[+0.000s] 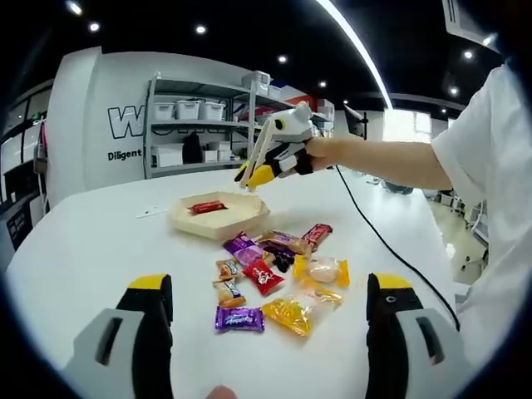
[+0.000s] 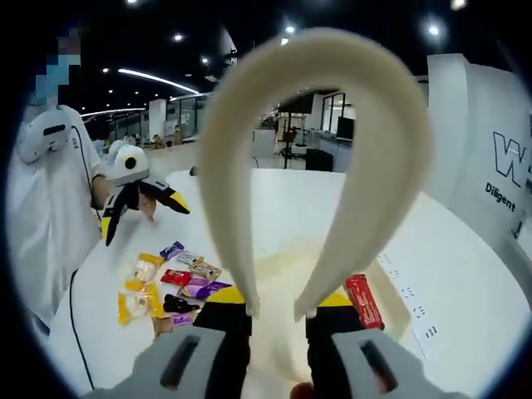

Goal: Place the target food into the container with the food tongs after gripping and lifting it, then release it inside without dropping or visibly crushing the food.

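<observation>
Right hand-held gripper (image 2: pixel 278 312) is clamped on the cream food tongs (image 2: pixel 312 158), my jaws pressing the two arms near their ends; the tongs arch up ahead of me, and I cannot tell from this view whether their tips are apart. In the left gripper view the same right hand-held gripper (image 1: pixel 259 173) hangs just above the far edge of the container (image 1: pixel 219 218), tongs pointing down toward it. One red wrapped bar (image 1: pixel 207 207) lies inside the container, near its far side. Left hand-held gripper (image 1: pixel 270 291) has its jaws wide apart and grips nothing. Between it and the container, a heap of wrapped snacks (image 1: pixel 278 274) rests on the white tabletop (image 1: pixel 91 249), just beside the container's near corner. A black cable (image 1: pixel 391 249) trails across the tabletop on the snacks' right.
</observation>
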A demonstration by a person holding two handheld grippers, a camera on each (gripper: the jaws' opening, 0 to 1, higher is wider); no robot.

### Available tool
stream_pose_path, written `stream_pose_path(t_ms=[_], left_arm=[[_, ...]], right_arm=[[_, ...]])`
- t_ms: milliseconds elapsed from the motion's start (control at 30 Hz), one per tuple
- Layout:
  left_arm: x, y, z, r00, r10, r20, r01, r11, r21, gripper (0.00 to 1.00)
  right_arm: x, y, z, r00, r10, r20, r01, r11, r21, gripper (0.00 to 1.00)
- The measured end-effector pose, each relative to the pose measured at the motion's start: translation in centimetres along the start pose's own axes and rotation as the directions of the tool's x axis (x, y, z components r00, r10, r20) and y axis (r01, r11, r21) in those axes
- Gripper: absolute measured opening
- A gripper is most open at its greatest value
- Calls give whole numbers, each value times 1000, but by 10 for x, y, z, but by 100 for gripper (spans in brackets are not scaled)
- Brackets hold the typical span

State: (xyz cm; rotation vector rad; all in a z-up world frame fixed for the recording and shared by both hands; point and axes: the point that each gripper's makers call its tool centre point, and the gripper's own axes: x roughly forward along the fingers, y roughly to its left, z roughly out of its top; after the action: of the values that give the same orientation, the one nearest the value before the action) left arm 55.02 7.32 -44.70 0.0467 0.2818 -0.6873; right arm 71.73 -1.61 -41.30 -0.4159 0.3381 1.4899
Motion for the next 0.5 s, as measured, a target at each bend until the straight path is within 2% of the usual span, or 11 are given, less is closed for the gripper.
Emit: stream_pose_path(t_ms=[167, 500], left_arm=[[2, -6, 2, 1000, -13, 9, 13, 1000, -3, 96], [4, -13, 2, 1000, -27, 16, 27, 1000, 0, 96]], right_arm=[[-4, 20, 7, 1000, 20, 15, -20, 999, -25, 19], [-14, 49, 5, 999, 41, 24, -40, 998, -39, 20]])
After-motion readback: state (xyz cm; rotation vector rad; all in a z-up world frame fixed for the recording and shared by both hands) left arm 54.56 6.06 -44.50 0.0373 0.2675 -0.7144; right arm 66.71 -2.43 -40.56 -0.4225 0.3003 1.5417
